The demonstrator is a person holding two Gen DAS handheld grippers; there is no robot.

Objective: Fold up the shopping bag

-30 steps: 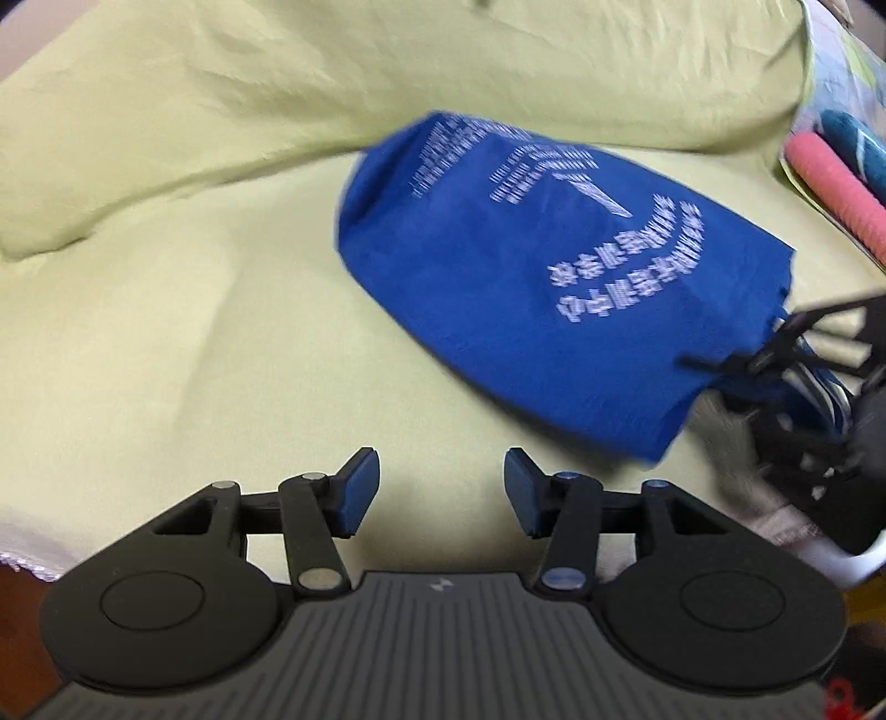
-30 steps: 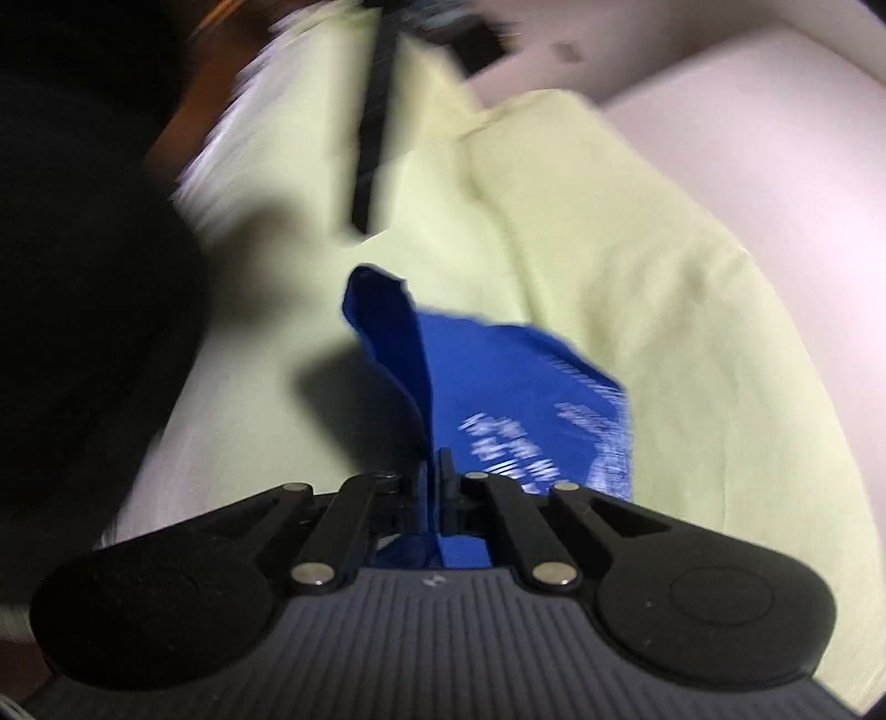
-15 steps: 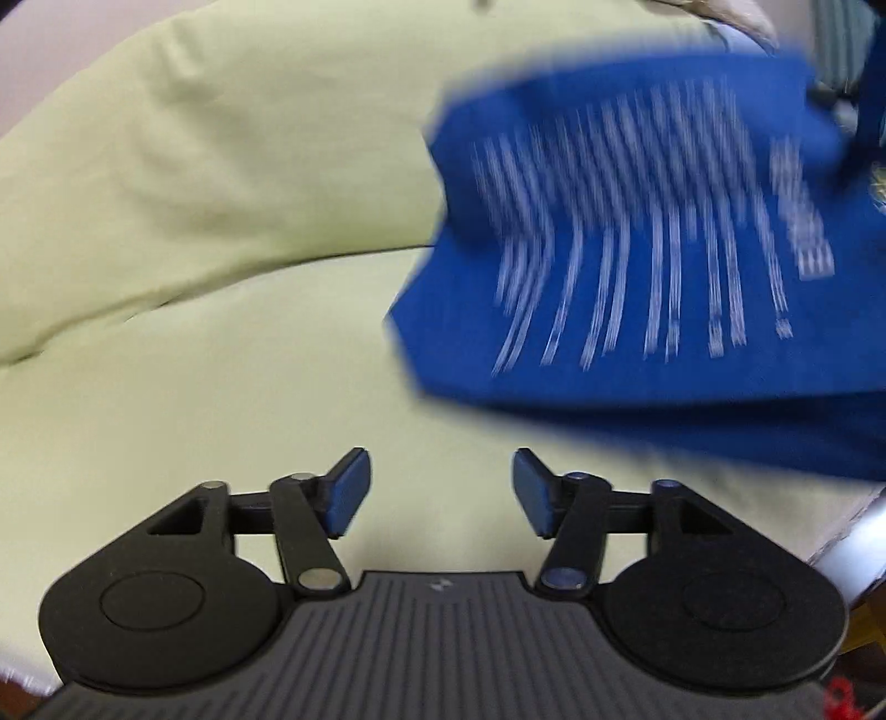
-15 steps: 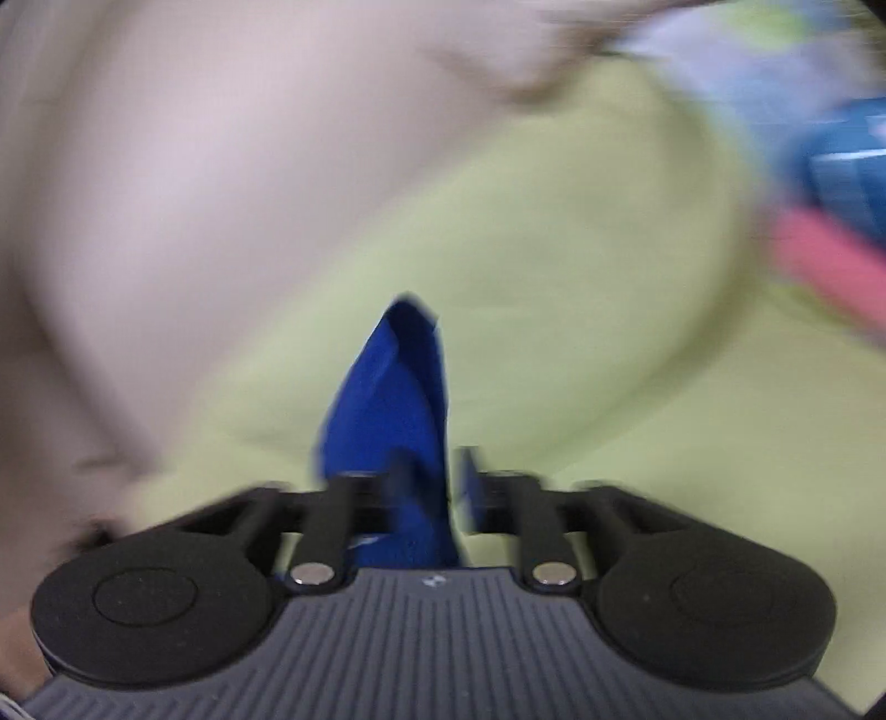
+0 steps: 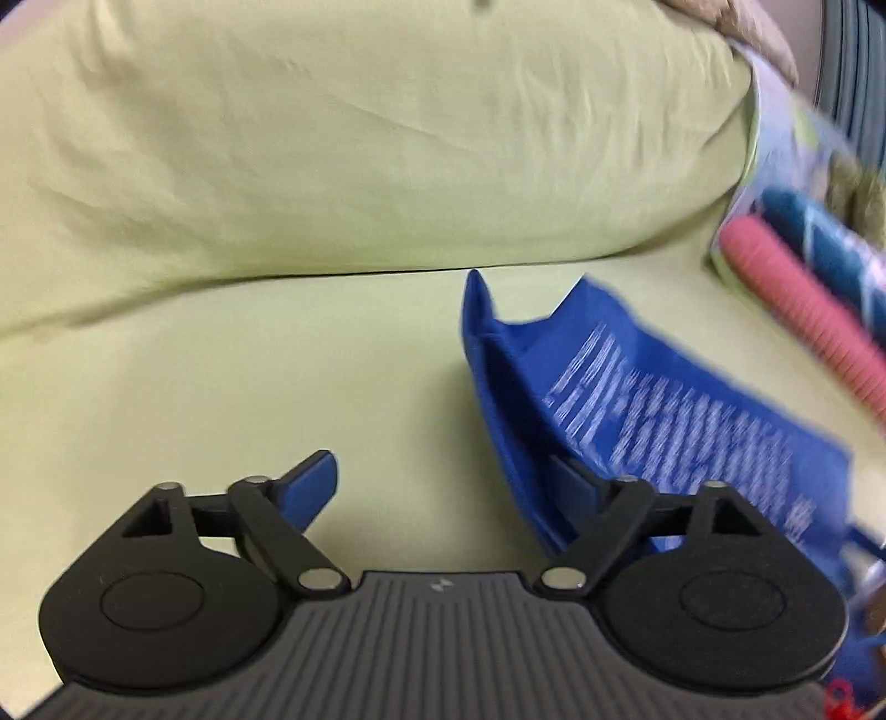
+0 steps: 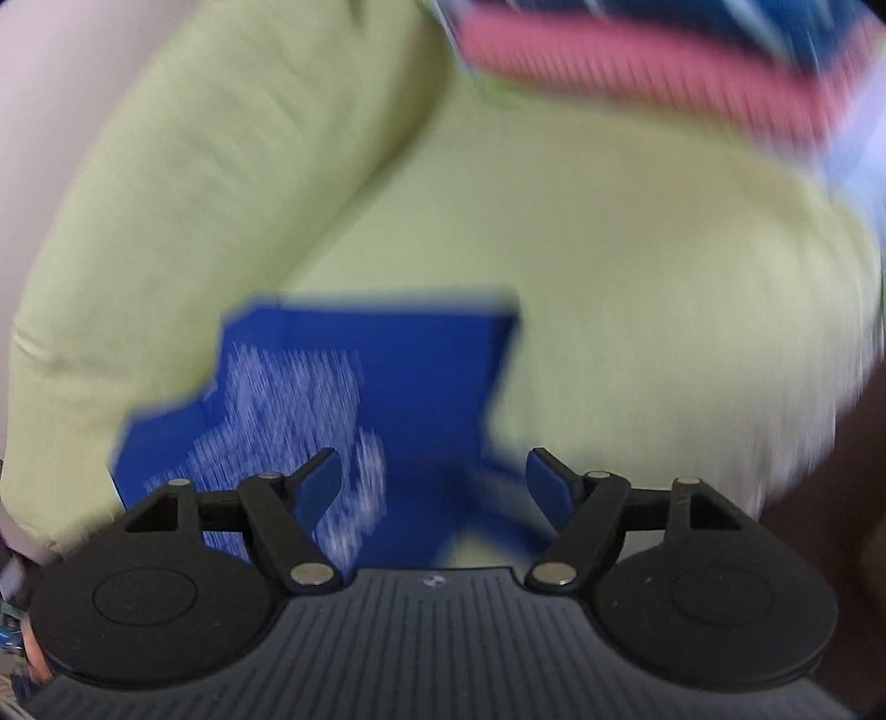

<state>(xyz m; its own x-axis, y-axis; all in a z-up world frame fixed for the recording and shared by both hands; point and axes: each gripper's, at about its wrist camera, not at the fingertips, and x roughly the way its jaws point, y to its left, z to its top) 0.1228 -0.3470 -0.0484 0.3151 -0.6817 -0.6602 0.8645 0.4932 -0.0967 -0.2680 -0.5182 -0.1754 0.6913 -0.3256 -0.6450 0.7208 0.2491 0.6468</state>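
Note:
The blue shopping bag with white print lies on the pale green sofa seat, right of centre in the left wrist view, one corner sticking up. My left gripper hovers beside it, jaws opening, nothing between them; its right finger overlaps the bag's edge. In the blurred right wrist view the bag lies just ahead of and beneath my right gripper. The right jaws are opening, and the pads stand apart from the cloth.
The green sofa back cushion rises behind the seat. A pink ribbed roll and blue patterned items lie at the right end of the sofa, seen also as the pink roll.
My right gripper rolled over and let go of the bag, which dropped flat onto the seat. Both grippers opened wider. The left view shifted, the bag now lower right.

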